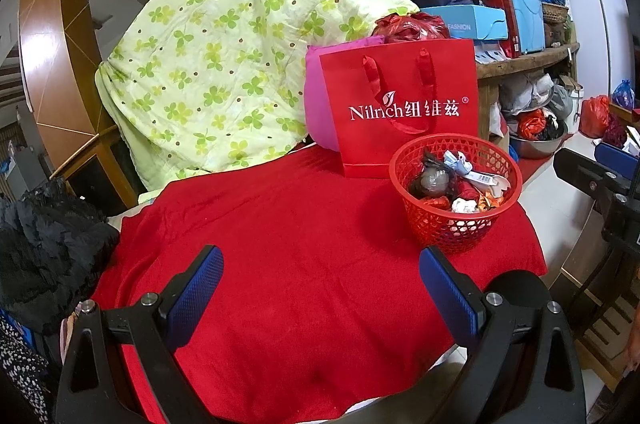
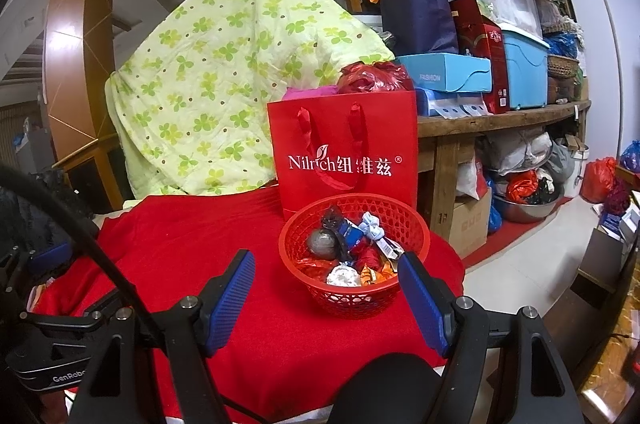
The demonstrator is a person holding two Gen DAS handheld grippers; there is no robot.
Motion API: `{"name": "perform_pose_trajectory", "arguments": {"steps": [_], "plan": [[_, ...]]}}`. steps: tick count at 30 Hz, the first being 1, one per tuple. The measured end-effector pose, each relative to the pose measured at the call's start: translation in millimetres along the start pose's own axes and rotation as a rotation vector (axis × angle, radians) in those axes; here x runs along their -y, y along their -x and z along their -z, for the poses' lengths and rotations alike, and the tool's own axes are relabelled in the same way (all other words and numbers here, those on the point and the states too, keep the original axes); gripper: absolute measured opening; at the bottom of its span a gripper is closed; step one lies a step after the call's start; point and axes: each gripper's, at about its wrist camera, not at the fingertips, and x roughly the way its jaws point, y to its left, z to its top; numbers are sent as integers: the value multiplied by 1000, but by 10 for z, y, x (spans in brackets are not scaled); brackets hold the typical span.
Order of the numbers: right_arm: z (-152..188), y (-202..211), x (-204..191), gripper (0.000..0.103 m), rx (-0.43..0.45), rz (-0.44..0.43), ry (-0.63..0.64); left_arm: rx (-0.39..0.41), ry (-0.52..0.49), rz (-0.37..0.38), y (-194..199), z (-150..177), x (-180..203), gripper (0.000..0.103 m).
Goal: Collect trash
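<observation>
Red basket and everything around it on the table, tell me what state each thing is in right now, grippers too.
Red basket: upright on the red cloth, holding crumpled wrappers and scraps.
Red cloth: spread over the table, bare of loose trash.
Red gift bag: standing upright behind the basket, handles hanging down the front.
Green floral quilt: draped behind the table.
Left gripper: open, empty.
Right gripper: open, empty, just short of the basket.

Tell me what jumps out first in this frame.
A red mesh basket full of crumpled wrappers sits on a red cloth. Right behind it stands a red gift bag with white lettering. A green clover-print quilt is draped behind on the left.
</observation>
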Motion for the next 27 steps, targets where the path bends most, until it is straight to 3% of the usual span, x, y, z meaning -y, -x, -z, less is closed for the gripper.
{"name": "perform_pose_trajectory", "arguments": {"steps": [27], "plan": [[57, -85, -70, 77, -11, -1, -6, -28, 10, -1, -101, 55, -27, 98]]}}
